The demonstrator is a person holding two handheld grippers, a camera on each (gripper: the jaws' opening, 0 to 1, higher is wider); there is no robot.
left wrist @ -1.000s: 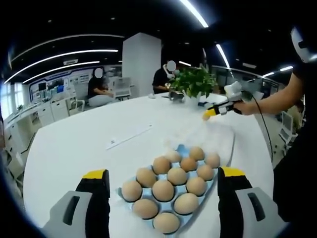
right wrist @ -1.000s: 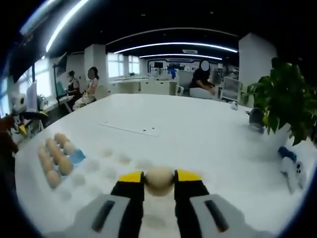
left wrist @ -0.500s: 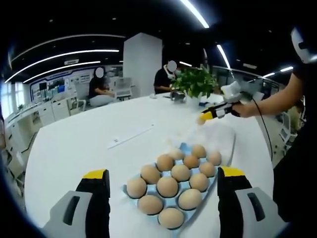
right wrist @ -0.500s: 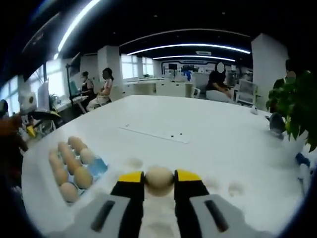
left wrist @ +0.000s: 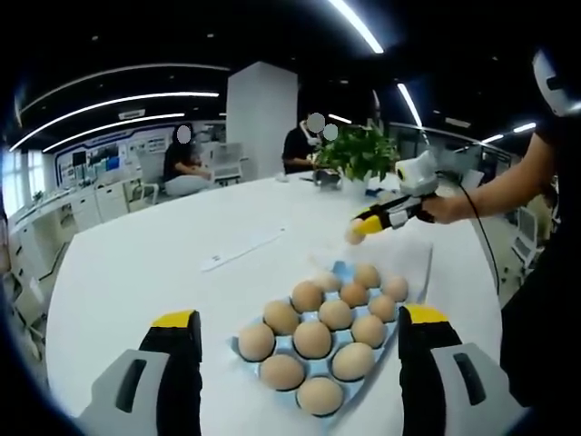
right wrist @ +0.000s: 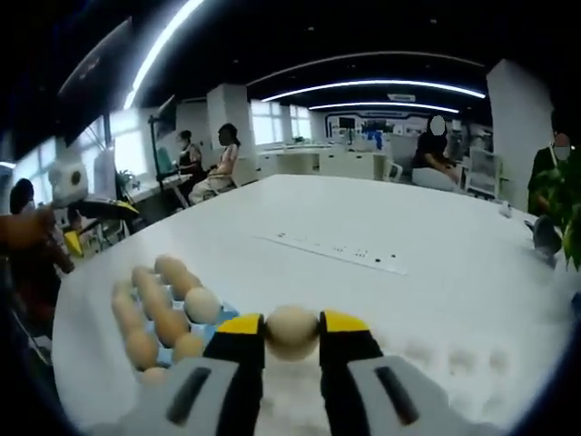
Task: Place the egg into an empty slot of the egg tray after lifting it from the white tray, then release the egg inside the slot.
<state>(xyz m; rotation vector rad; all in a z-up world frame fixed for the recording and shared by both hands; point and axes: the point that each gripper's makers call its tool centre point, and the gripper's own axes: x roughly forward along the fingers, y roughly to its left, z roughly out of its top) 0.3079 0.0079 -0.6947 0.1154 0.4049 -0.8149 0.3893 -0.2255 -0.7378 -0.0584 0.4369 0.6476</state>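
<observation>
Left gripper view: a wide white desk [left wrist: 136, 272] in an office with ceiling light strips. The blue egg tray [left wrist: 320, 338], nearly full, lies between the open, empty left tool [left wrist: 300, 329]. The right tool [left wrist: 359, 231] hovers beyond it.

Right gripper view: the right tool [right wrist: 292, 325] is closed on the egg [right wrist: 292, 329], with the egg tray [right wrist: 162, 304] lower left. No writing is readable.

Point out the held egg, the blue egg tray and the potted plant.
held egg [right wrist: 291, 328]: right gripper view, on its rounded front between the yellow jaw tips.
blue egg tray [left wrist: 339, 269]: left gripper view, on its bare far rim.
potted plant [left wrist: 361, 151]: left gripper view, on its leaves.
</observation>
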